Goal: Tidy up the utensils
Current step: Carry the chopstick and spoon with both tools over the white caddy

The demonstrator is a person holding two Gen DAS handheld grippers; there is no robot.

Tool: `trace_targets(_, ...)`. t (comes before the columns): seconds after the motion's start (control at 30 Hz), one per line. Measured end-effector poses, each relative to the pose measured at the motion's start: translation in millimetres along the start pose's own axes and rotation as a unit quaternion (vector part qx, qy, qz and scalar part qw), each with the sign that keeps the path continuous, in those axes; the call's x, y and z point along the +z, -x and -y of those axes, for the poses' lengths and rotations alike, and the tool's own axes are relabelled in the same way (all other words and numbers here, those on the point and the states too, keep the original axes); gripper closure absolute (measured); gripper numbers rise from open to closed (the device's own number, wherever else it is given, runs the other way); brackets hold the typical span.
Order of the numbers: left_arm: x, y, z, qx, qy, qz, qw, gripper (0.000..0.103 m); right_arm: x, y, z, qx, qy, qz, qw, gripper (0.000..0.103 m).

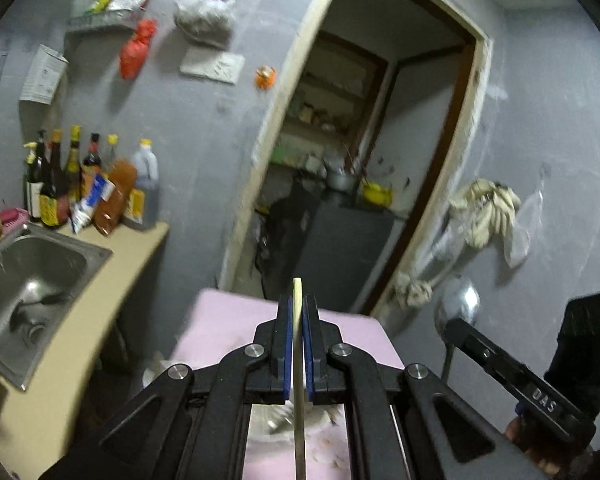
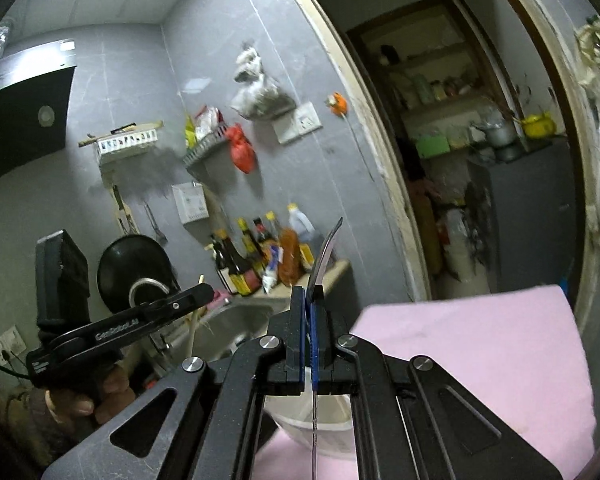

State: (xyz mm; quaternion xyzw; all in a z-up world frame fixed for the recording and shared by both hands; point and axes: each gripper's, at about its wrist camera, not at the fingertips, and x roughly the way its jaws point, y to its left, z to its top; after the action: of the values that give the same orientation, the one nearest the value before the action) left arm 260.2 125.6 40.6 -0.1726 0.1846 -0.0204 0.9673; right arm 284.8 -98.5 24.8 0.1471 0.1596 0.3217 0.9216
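Note:
My left gripper (image 1: 298, 306) is shut on a pale wooden chopstick (image 1: 298, 360) that stands upright between the blue pads, raised above the pink table (image 1: 228, 320). My right gripper (image 2: 313, 294) is shut on a metal spoon (image 2: 327, 254), gripped by its thin handle with the bowl pointing up, seen edge-on. The spoon's round bowl (image 1: 458, 306) also shows in the left wrist view, above the right gripper's body (image 1: 512, 380). The left gripper (image 2: 204, 292) shows at the left in the right wrist view. A white bowl (image 2: 324, 424) sits on the pink table below the right gripper.
A steel sink (image 1: 28, 276) is set in a beige counter (image 1: 112, 280) at the left, with several sauce bottles (image 1: 84, 184) at its back. A doorway (image 1: 360, 160) opens ahead into a storeroom. A black wok (image 2: 134, 270) hangs on the wall.

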Motion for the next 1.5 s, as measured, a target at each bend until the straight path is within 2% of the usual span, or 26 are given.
trace_targets(0.23,34.7,-12.2,-50.7,0.004,0.043,0.050,0.9978,0.098,7.2,-42.3,-25.9,-0.023,0.000,0.025,0.999,0.101)
trace_targets(0.53,37.9,-60.1,-78.9,0.011,0.060,0.060,0.9963,0.098,-7.5,-84.0,-24.8,-0.068,-0.013,0.010,0.998,0.101)
trace_targets(0.67,36.4,-78.8,-84.8,0.026,0.055,0.066,0.9960,0.098,-12.7,-94.4,-17.8,-0.079,-0.019,0.011,0.997,0.101)
trace_targets(0.93,29.7,-94.8,-87.8,0.062,0.041,0.084,0.9937,0.098,-27.3,-116.2,-9.3,-0.071,-0.035,0.000,0.997,0.101)
trace_targets(1.13,21.4,-101.2,-88.2,0.076,0.034,0.082,0.9931,0.098,-41.4,-123.7,-1.5,-0.076,-0.042,-0.017,0.996,0.100)
trace_targets(1.5,11.1,-100.2,-79.9,0.084,0.010,0.070,0.9940,0.098,-45.5,-126.4,-0.8,-0.080,-0.038,-0.033,0.995,0.100)
